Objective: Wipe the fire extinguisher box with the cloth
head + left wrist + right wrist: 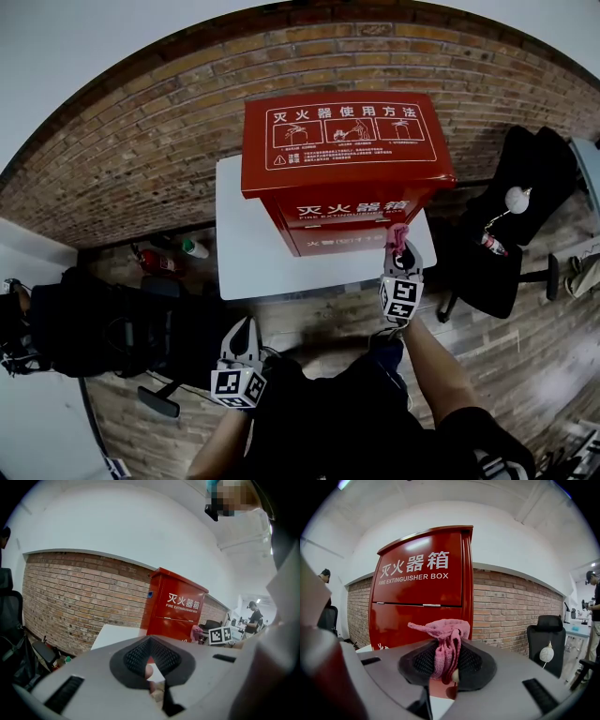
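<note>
Where the brick wall (141, 159) meets the wooden floor, a white table (248, 253) stands against it, and the red box (342, 159) stands upright on the table's right half, its lid printed with white instruction panels and its front facing the person. A black chair (525, 187) sits to the right of the table, well apart from the box. The left gripper (246, 326) is held low by the person's body, well short of the table, its jaws closed to a point with nothing between them. The right gripper (398, 251) reaches over the table's near right corner toward the lower right of the box's front, its jaws clenched on the pink cloth (397, 236). The cloth bunches above the jaw tips just beside the front face; whether it touches the box cannot be told.
</note>
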### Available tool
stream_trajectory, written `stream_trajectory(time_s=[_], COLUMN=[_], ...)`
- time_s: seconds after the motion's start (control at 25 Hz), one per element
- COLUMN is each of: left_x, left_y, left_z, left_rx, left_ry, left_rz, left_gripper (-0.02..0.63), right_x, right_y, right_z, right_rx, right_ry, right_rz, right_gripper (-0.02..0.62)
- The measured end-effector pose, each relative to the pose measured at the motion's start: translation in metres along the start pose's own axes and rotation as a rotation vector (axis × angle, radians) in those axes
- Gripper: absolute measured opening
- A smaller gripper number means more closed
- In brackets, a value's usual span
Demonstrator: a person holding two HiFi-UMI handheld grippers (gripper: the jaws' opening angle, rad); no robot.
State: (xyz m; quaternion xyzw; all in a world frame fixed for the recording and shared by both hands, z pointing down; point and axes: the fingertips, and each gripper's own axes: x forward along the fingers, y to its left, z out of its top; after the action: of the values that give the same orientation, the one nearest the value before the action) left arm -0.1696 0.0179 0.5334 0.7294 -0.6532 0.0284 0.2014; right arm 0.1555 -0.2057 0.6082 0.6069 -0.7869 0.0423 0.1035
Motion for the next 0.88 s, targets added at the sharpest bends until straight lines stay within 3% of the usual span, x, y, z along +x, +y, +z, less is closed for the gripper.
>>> stream_trajectory(time_s=[0.88], left_x=[-0.008], left_y=[0.014], left_z=[-0.005], left_rx=[-0.022], left_ry=[-0.003], left_rz=[0.018], left_gripper=[0.023], right_x=[0.003], right_y=[0.046], right_z=[0.004], right_rx=[-0.038], right_ry=[0.005], right_rz=[0.085], right_gripper=[0.1])
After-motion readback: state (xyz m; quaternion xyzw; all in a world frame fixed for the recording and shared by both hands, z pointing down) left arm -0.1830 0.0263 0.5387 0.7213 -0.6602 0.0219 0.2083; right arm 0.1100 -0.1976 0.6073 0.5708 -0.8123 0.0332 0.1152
